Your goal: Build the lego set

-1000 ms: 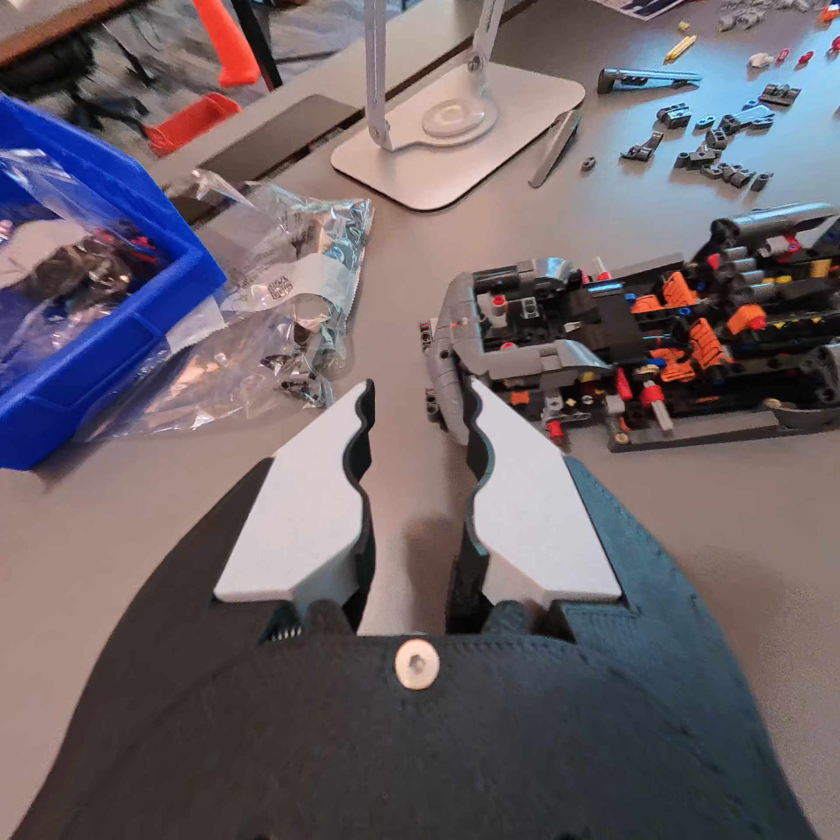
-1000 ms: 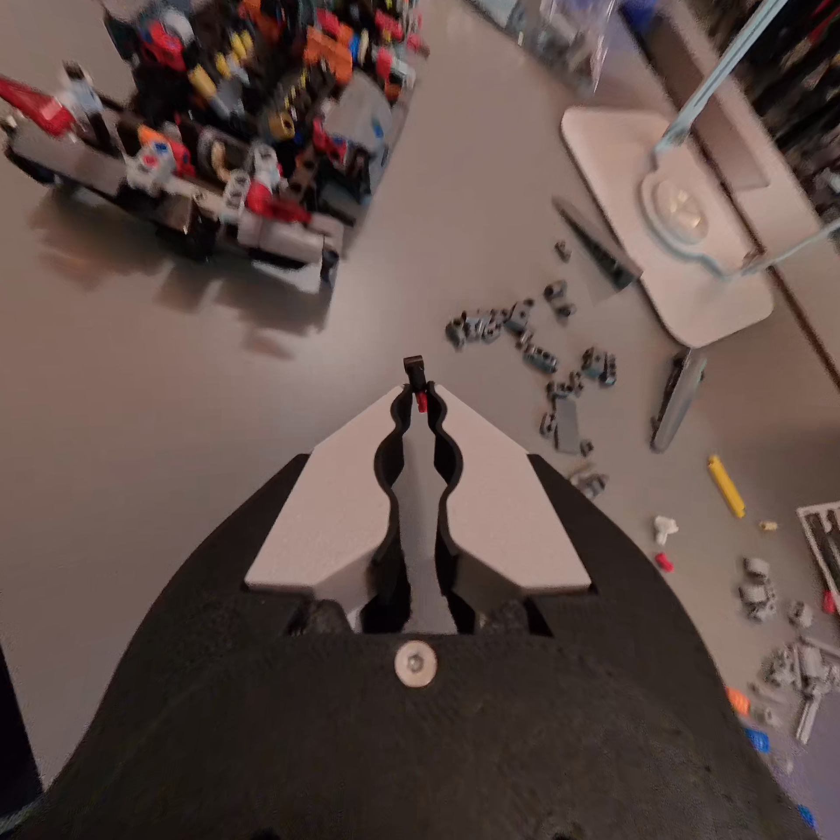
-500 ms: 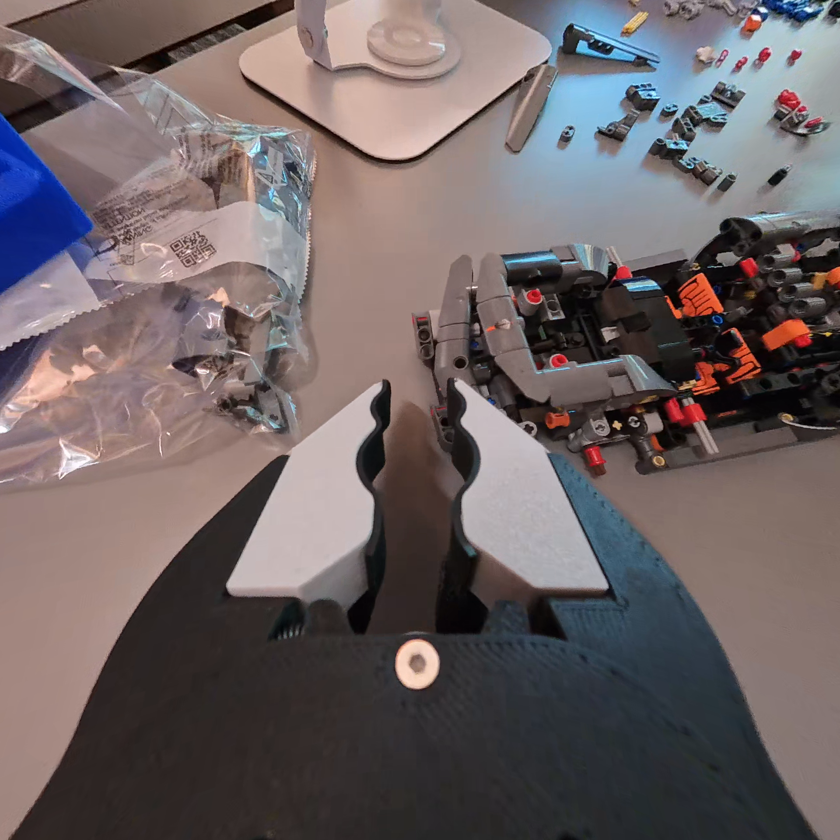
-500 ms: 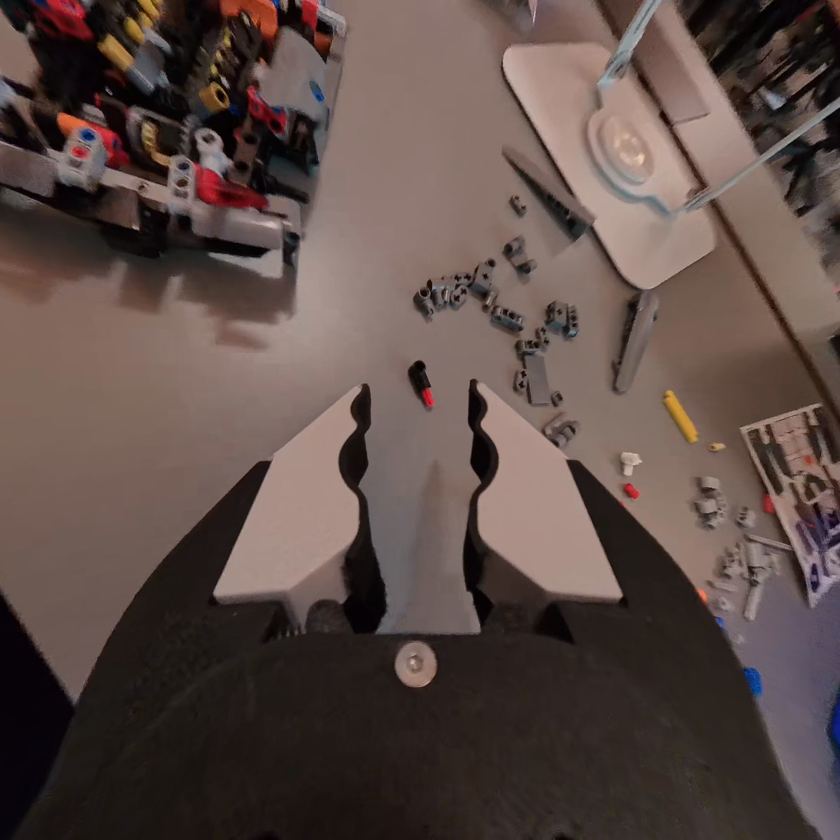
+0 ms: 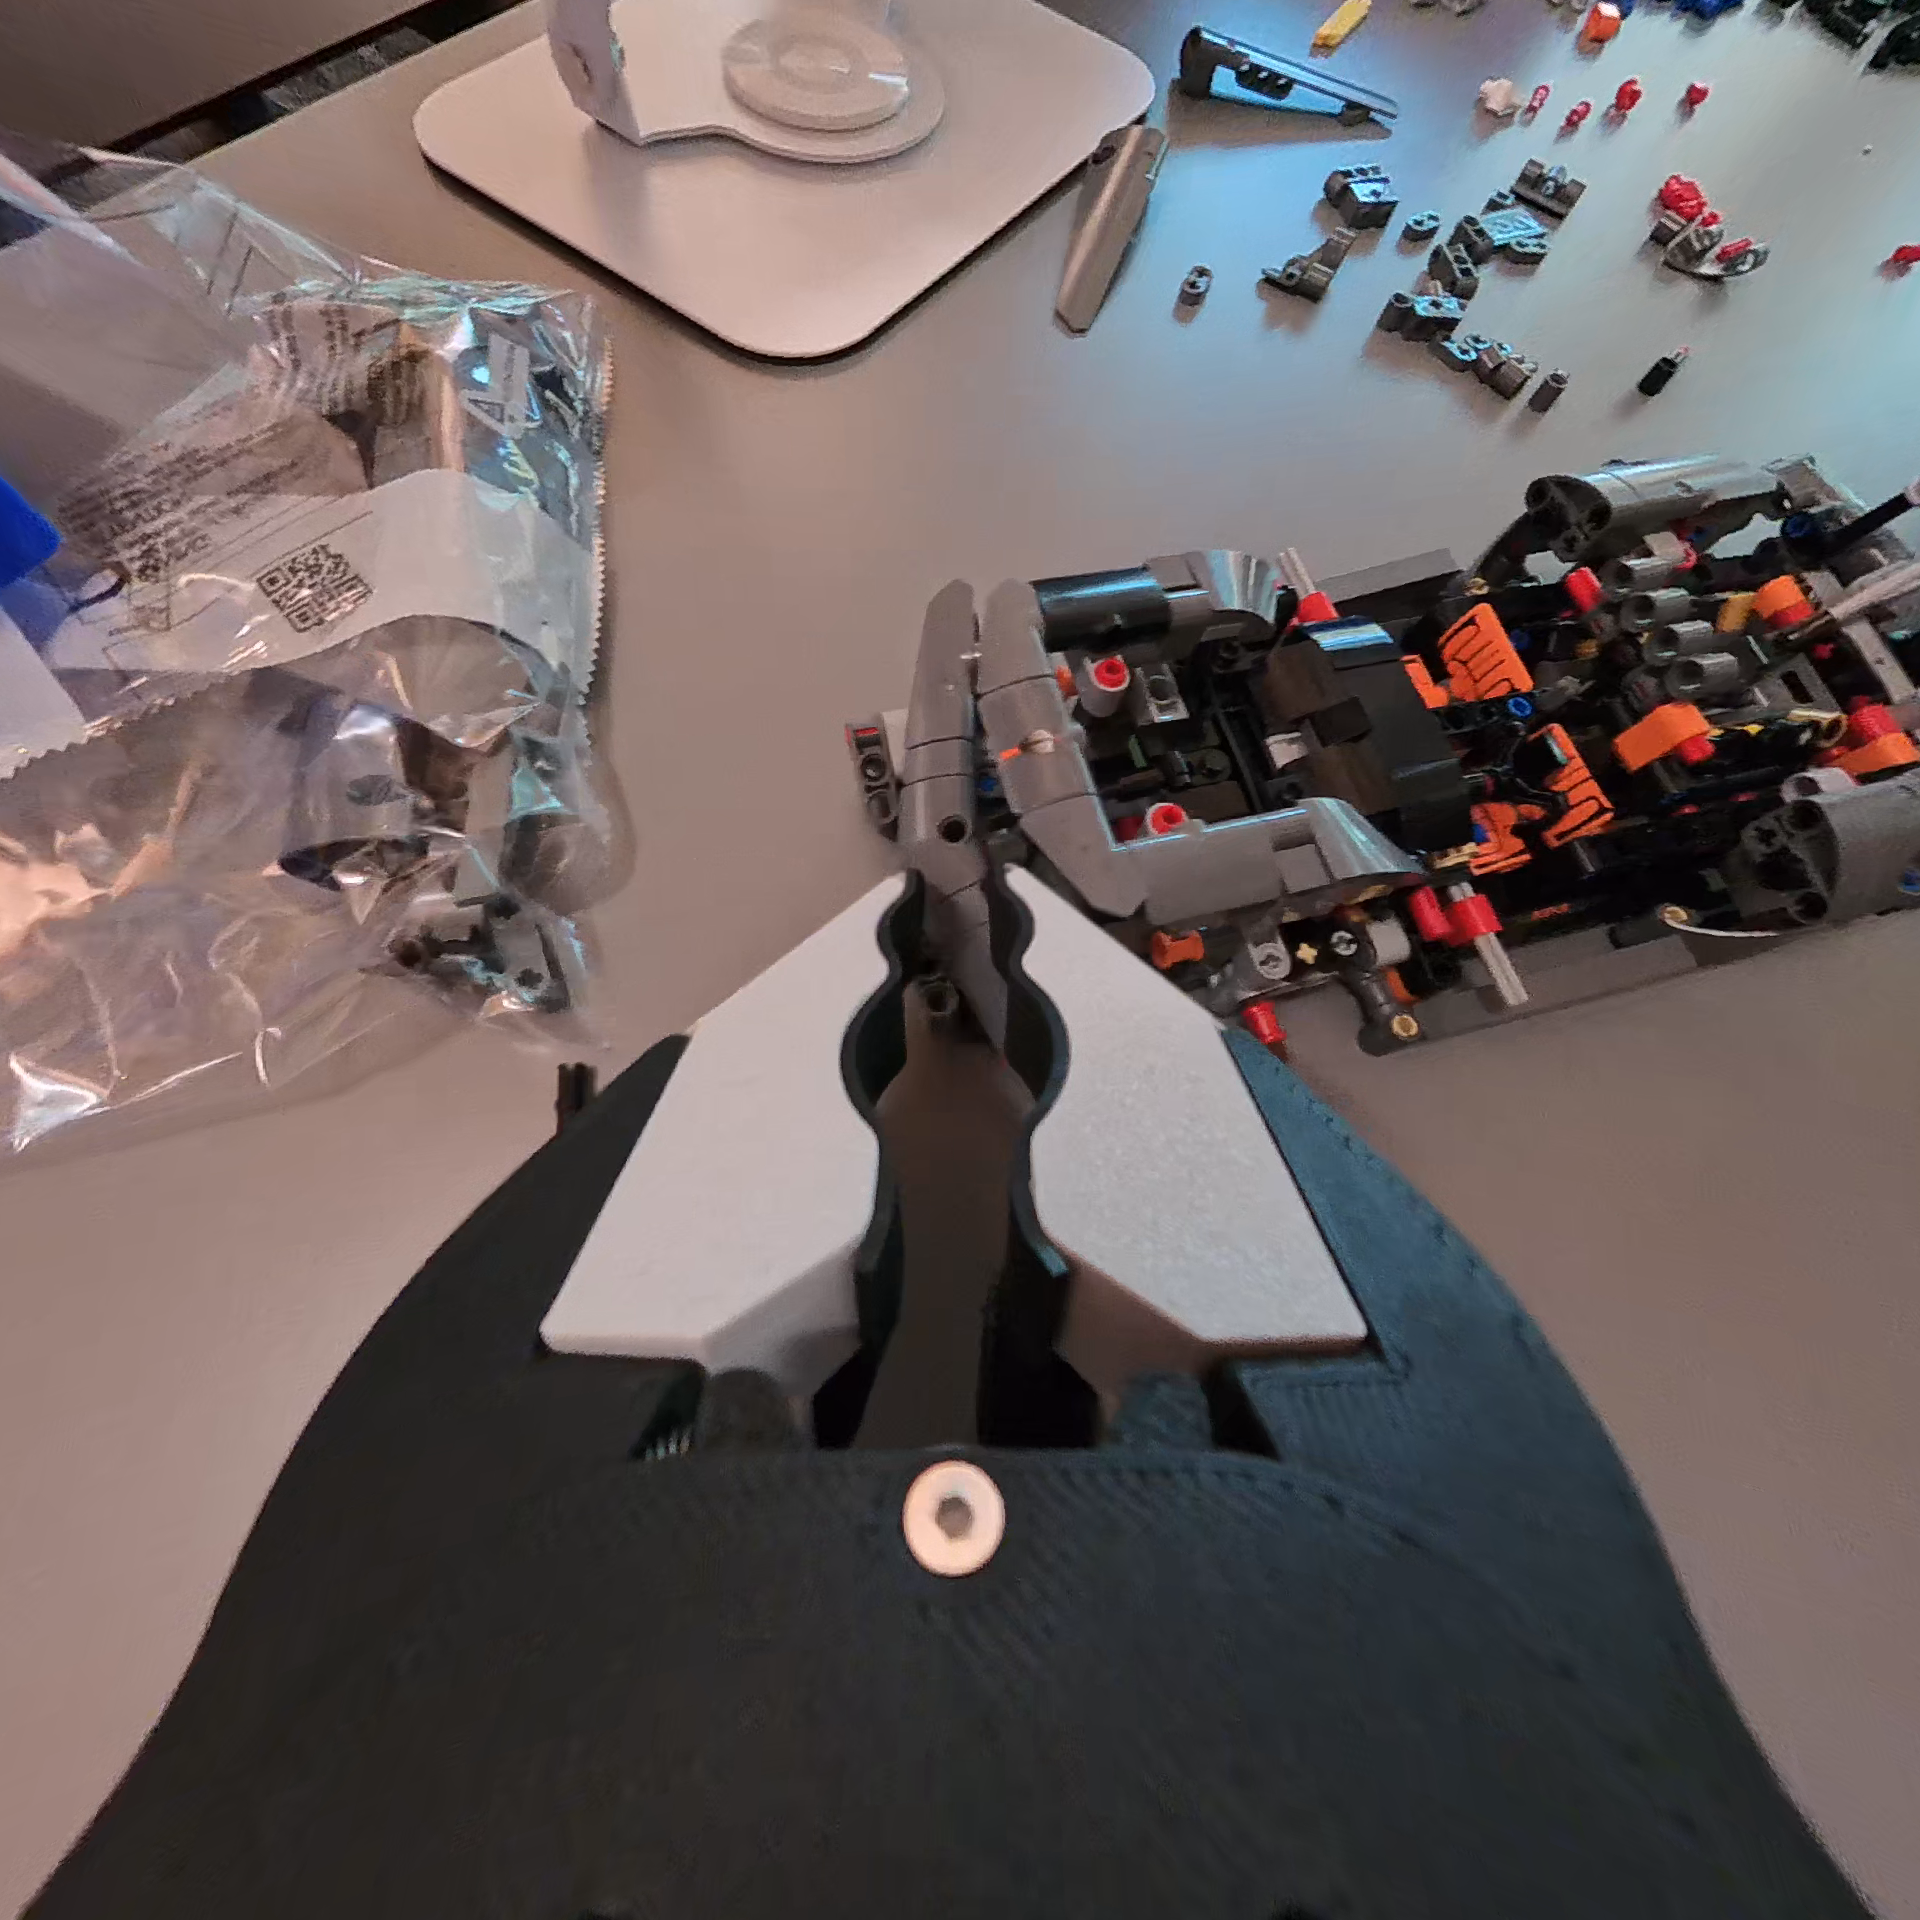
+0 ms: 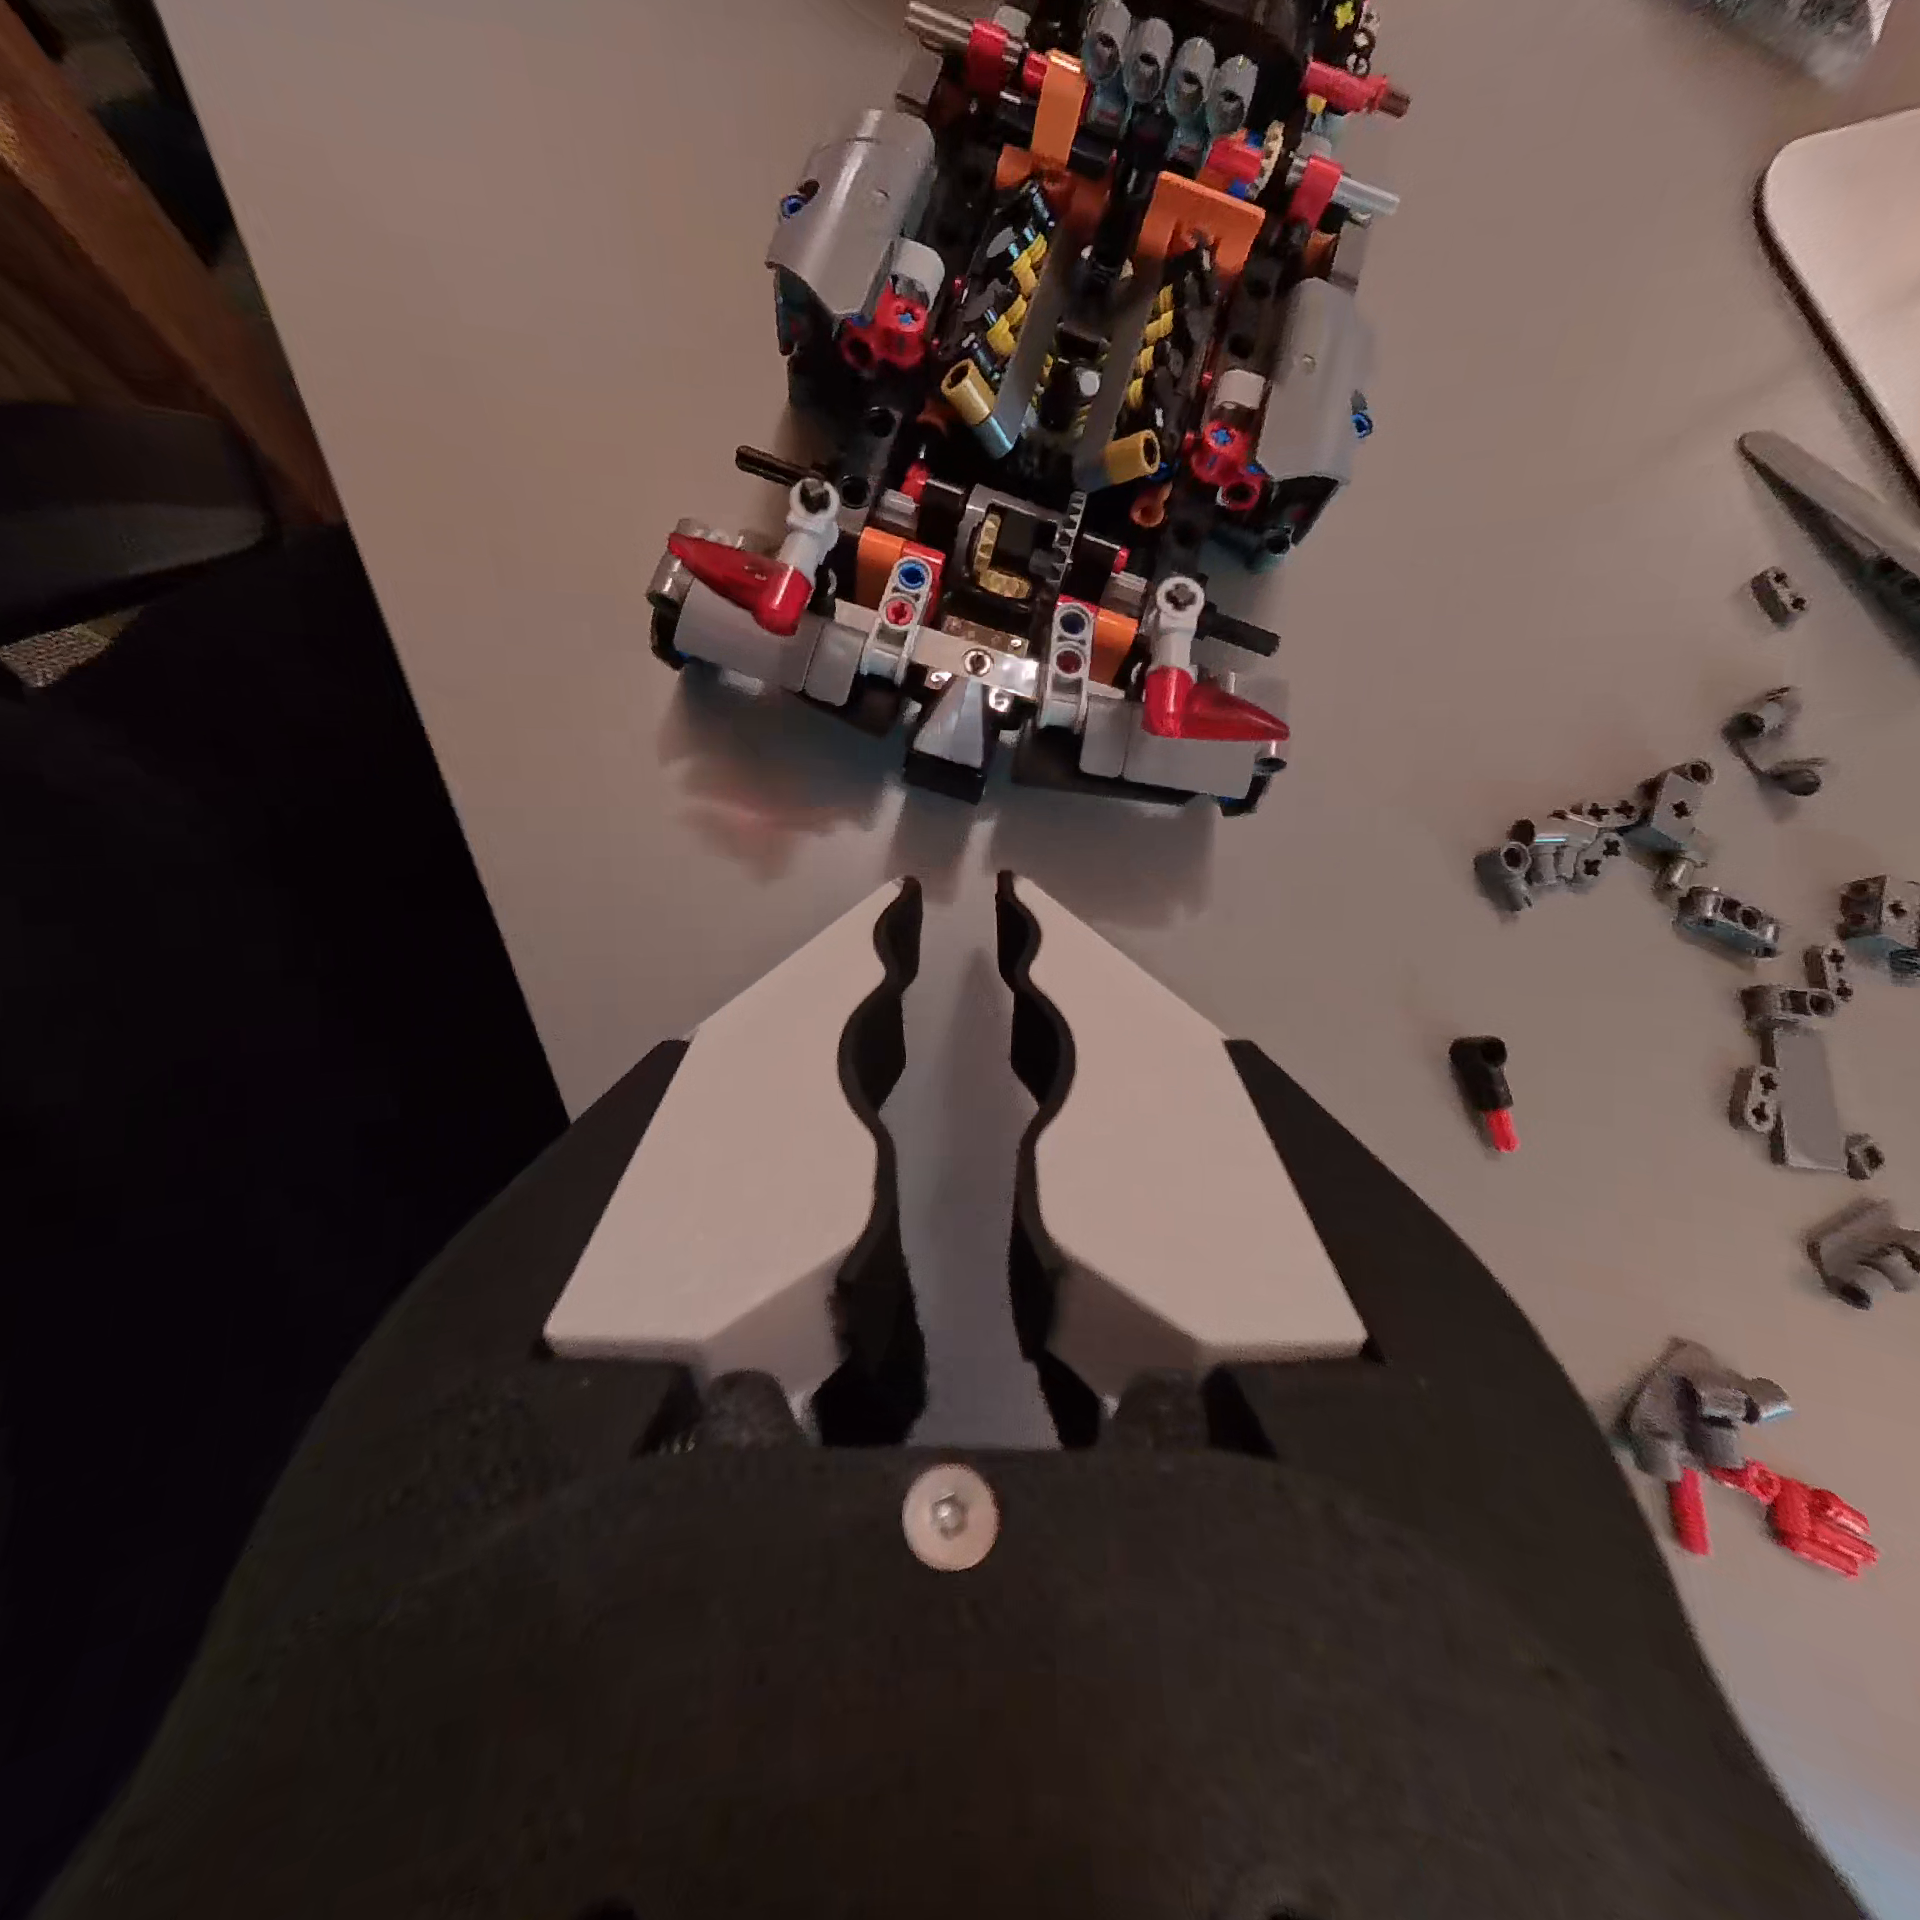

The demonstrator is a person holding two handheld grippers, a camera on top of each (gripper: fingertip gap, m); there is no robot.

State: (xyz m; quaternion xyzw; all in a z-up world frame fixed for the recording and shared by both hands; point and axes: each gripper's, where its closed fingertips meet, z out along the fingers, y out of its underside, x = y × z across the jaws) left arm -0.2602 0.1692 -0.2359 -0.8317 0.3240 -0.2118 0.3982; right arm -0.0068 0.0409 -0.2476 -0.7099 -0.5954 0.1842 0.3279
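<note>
A half-built brick car (image 5: 1351,727) in grey, black, orange and red lies on the grey table. My left gripper (image 5: 958,883) is shut on the grey side panel (image 5: 940,727) at the car's near end; both pads press on the panel's tip. My right gripper (image 6: 958,883) is open and empty, its jaws a narrow way apart over bare table. It points at the car's other end (image 6: 987,665), a short way off. A small black pin with a red tip (image 6: 1484,1075) lies on the table to its right.
Clear plastic bags of parts (image 5: 312,623) lie left of the left gripper, with a white stand base (image 5: 790,197) behind. Loose grey pieces (image 6: 1662,862) and red pieces (image 6: 1766,1507) lie right of the right gripper. The table edge (image 6: 364,520) runs along its left. About 30 centimeters separates my left fingertips from my right.
My left gripper moved up to the car and closed on its grey panel. My right gripper opened, left the black and red pin on the table, swung towards the car's end and narrowed its jaws.
</note>
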